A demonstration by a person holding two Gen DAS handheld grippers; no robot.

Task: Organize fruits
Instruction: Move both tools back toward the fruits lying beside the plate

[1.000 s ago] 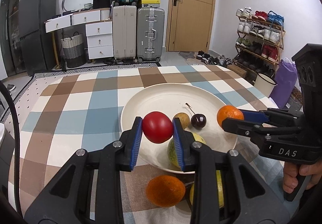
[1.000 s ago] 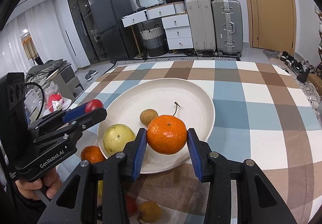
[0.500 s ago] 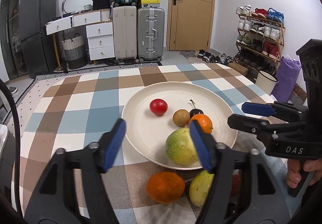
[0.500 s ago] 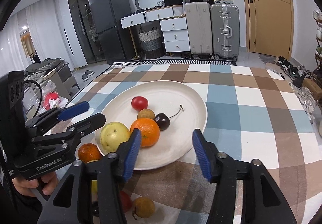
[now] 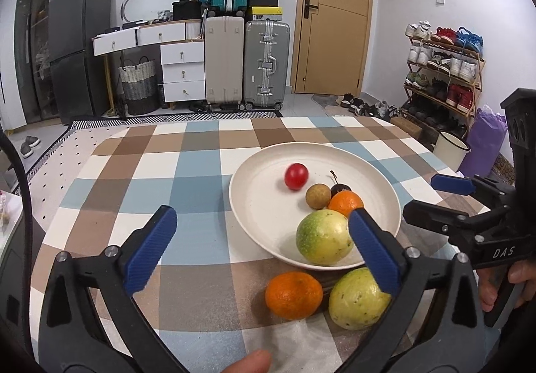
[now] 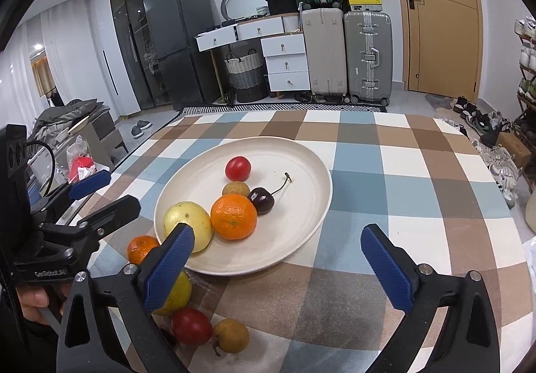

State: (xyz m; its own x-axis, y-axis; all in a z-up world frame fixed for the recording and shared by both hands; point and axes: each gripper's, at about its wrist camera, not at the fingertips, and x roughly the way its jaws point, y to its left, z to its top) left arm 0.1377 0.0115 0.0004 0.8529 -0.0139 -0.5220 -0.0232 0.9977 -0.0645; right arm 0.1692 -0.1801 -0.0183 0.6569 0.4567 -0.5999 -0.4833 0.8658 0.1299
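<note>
We are now seeing both claws empty: a second ago the left claw (image 5: 261,249) was pinching the red tomato (image 5: 296,175) and the right claw (image 6: 278,259) the tangerine (image 6: 233,217), and both fruits are now lying in the white plate (image 6: 301,152). Since half a second ago both claws have been drawing back toward us and spreading wider. We are judging that this pair of drops is done and the plate is filling.

In the plate we are counting five pieces: the tomato toward the far side, a brown longan (image 6: 236,189) just in front of it, a dark cherry (image 6: 262,200) with its stem up, the tangerine touching the cherry, and a pale green-yellow fruit (image 6: 187,225) at the near rim.

Both claws are standing spread wide, pinching nothing and touching nothing. The left one is hovering over the checked worktop (image 5: 187,192) near the plate's near edge; the right one is hanging just short of the plate.

Fruit is waiting outside the plate, near its near rim: a second tangerine (image 5: 294,295) beside a second green-yellow fruit (image 5: 357,298), and, in the right wrist view, another red tomato (image 6: 191,326) and another longan (image 6: 231,335) close together. We are judging these as the next pickups.
</note>
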